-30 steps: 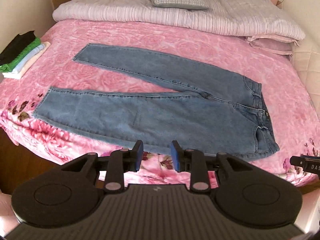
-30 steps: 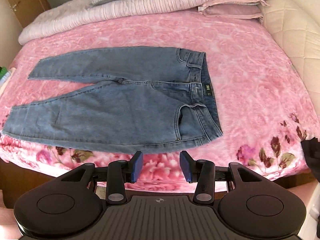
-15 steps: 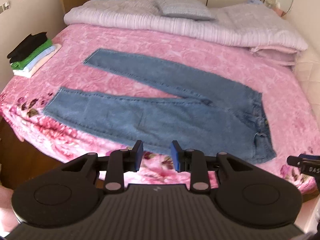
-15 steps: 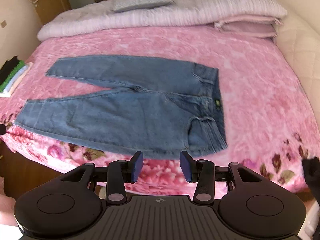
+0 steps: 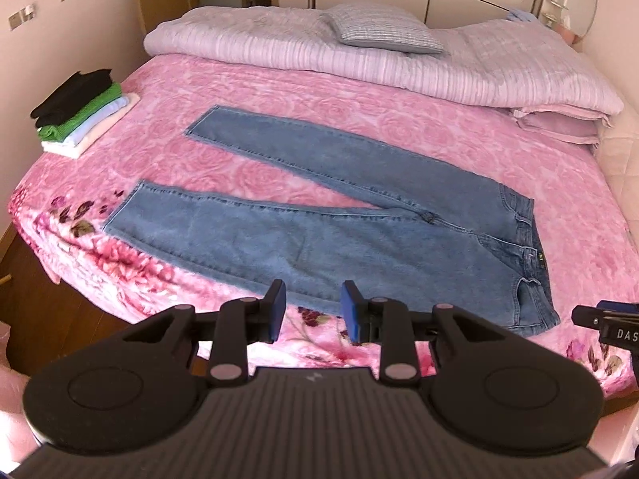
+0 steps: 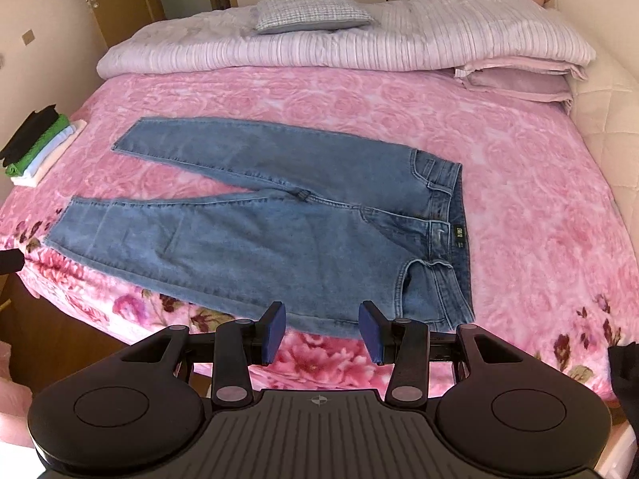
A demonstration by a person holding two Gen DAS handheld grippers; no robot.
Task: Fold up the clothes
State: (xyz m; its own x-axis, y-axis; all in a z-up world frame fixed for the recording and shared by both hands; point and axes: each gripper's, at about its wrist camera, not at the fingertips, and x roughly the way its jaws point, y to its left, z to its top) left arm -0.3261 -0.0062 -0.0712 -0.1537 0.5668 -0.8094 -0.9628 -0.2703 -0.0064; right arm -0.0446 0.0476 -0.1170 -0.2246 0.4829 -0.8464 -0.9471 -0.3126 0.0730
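Left wrist view looks down past my left hand-held gripper (image 5: 312, 311), whose blue pads stand apart with nothing between them, hanging above the near edge of the bed (image 5: 599, 215). A pair of blue jeans (image 5: 359, 235) lies flat on the pink rose-patterned blanket (image 5: 279, 92), waistband toward the right, the two legs spread apart in a narrow V toward the left. The near leg runs along the front edge of the bed, just beyond my pads.

At the left edge of the blanket sits a stack of folded clothes (image 5: 86, 109), black on top, then green, pale blue and white, well apart from the jeans. Across the head of the bed a lilac quilt (image 5: 399, 64) is bunched, with a small checked cushion (image 5: 383, 34) resting on it.

From the right wrist view, my right hand-held gripper (image 6: 322, 333) is also spread and empty, a little wider than the left, hovering over the hip and pocket end of the jeans (image 6: 279, 239). The dark label at the waistband (image 6: 457, 235) shows clearly. The tip of the right gripper peeks in at the right edge of the left wrist view.
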